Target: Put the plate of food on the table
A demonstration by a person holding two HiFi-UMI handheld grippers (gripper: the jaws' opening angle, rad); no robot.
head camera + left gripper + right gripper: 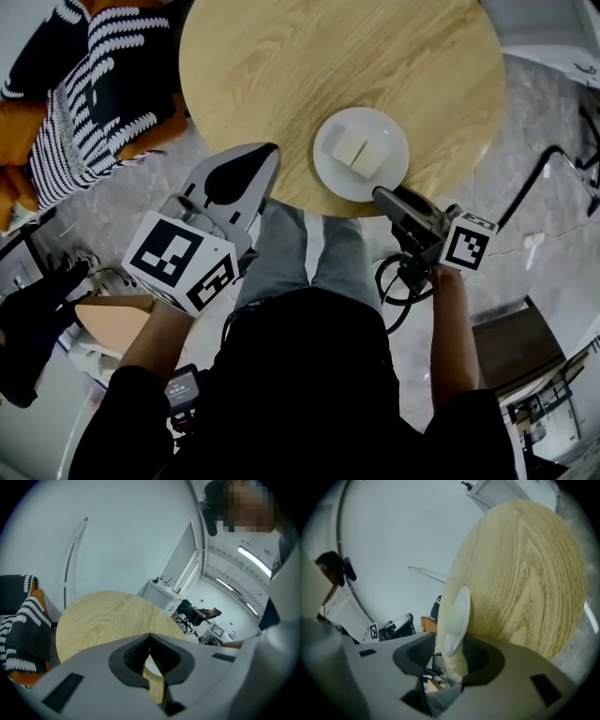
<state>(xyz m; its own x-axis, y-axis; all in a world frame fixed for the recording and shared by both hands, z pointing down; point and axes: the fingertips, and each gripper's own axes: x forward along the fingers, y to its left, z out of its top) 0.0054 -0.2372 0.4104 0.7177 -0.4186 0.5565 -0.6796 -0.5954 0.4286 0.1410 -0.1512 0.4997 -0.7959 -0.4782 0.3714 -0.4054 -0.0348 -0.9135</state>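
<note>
A white plate [361, 155] with pale blocks of food [354, 150] rests on the round wooden table [281, 75], close to its near edge. My right gripper [382, 195] stands at the plate's near rim. In the right gripper view the plate [457, 620] sits edge-on between the jaws of the right gripper [450, 656], and a gap shows on the left side, so the jaws are open. My left gripper [267, 155] hovers at the table's near edge, left of the plate, shut on nothing. The left gripper view shows the left gripper [150, 641] pointing across the table [103, 616].
A black-and-white striped throw [103, 84] lies over an orange seat left of the table. A dark cable [398, 286] loops on the grey floor below the right gripper. A dark wooden seat [516, 347] stands at the lower right. The person's legs are under the table's near edge.
</note>
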